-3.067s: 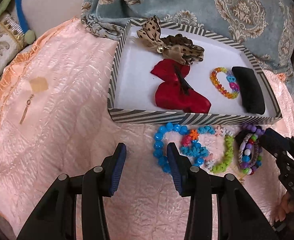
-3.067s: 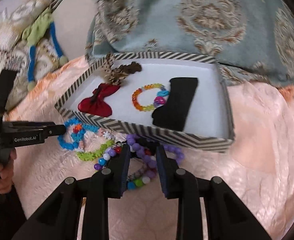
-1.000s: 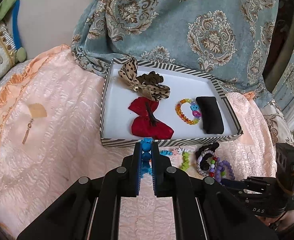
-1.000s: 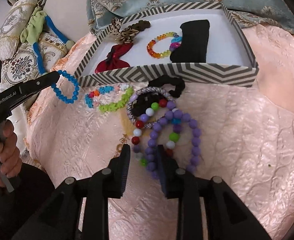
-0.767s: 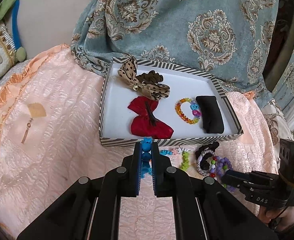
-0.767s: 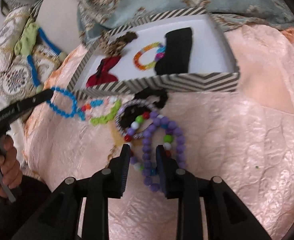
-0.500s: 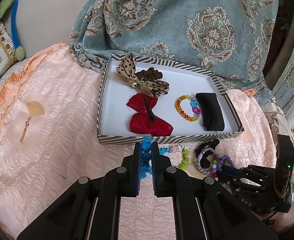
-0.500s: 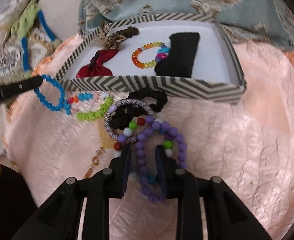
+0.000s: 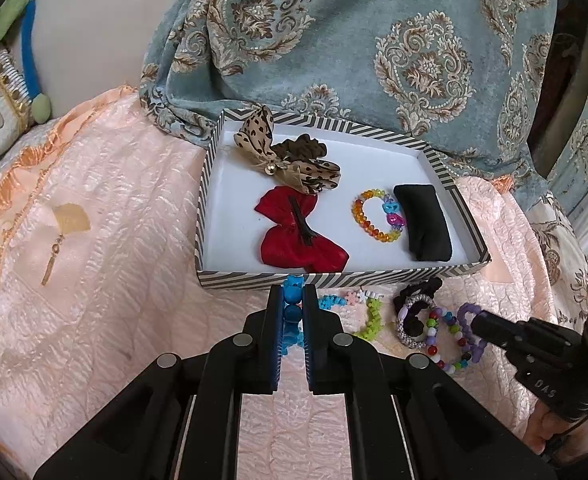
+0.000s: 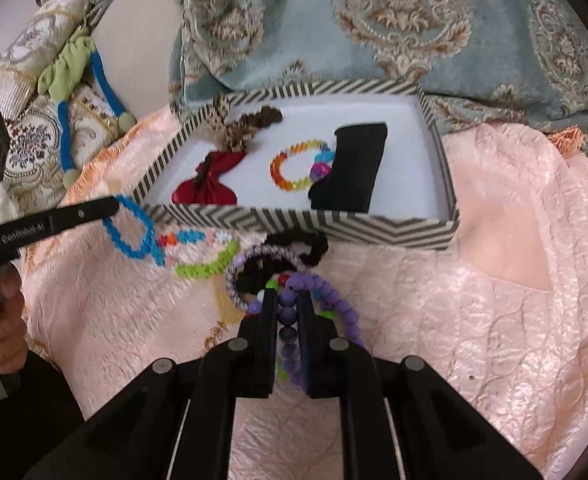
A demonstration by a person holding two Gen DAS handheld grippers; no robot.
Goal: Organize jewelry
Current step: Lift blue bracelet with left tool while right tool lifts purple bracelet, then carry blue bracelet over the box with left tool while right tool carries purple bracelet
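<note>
Between the blue pads of the left gripper (image 9: 292, 312), a blue bead bracelet (image 10: 134, 227) was pinched, its loop hanging free just outside the near left corner of the striped box (image 9: 377, 274). The right gripper (image 10: 287, 312) was pressed together on the purple bead bracelet (image 10: 335, 300), which lay among a heap on the peach quilt (image 10: 493, 280): a grey-and-white woven band (image 10: 254, 258), a black scrunchie (image 10: 309, 246) and a multicoloured bead string (image 9: 449, 334), all touching or overlapping. Left of that heap, a lime-green bracelet (image 10: 206, 266) and a pastel one (image 10: 192, 237) rested on the quilt. Inside the box lay a red bow (image 9: 297, 236), a spotted tan bow (image 9: 286, 160), an orange bead bracelet (image 9: 375, 216) and a black pouch (image 9: 425, 220), with white floor showing at the near left. To do this step well, I judged the left tool should rise enough for the dangling loop to clear the box wall, travel over that open floor and only then let go, so the beads would not snag the rim. The right tool should lift slowly, since the purple strand looked tangled with its neighbours and could drag them along.
</note>
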